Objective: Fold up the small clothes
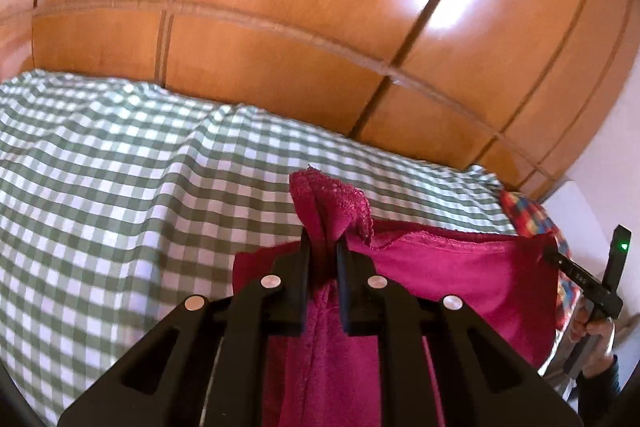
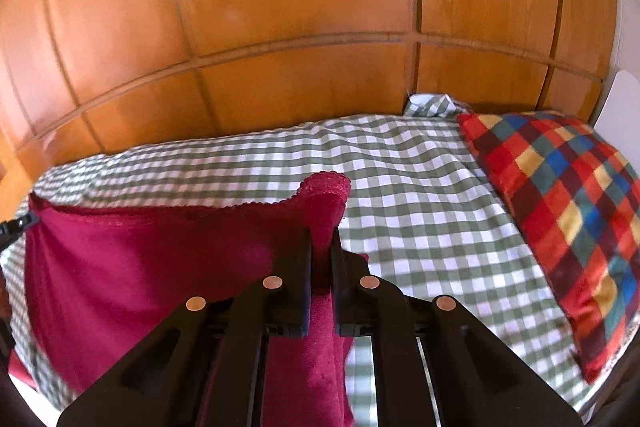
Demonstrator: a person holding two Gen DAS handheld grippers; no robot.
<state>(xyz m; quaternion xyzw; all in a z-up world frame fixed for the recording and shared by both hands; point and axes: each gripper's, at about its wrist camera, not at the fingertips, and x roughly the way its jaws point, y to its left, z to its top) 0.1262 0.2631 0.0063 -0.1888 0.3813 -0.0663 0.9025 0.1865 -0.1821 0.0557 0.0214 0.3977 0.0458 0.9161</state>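
A magenta fleece cloth (image 1: pixel 460 279) hangs stretched between my two grippers above the bed. My left gripper (image 1: pixel 322 241) is shut on one top corner, which bunches up past the fingertips. At the right edge of the left wrist view the other gripper (image 1: pixel 580 279) shows, gripped by a hand. My right gripper (image 2: pixel 321 233) is shut on the other top corner of the cloth (image 2: pixel 140 267), whose scalloped top hem runs taut to the left. The cloth's lower part drops out of sight below both grippers.
A bed with a green and white checked sheet (image 1: pixel 120 187) (image 2: pixel 420 207) lies below. A multicoloured checked pillow (image 2: pixel 568 219) rests at its right end. Glossy wooden wardrobe doors (image 2: pixel 280 27) stand right behind the bed. A white wall (image 1: pixel 600 167) is at the right.
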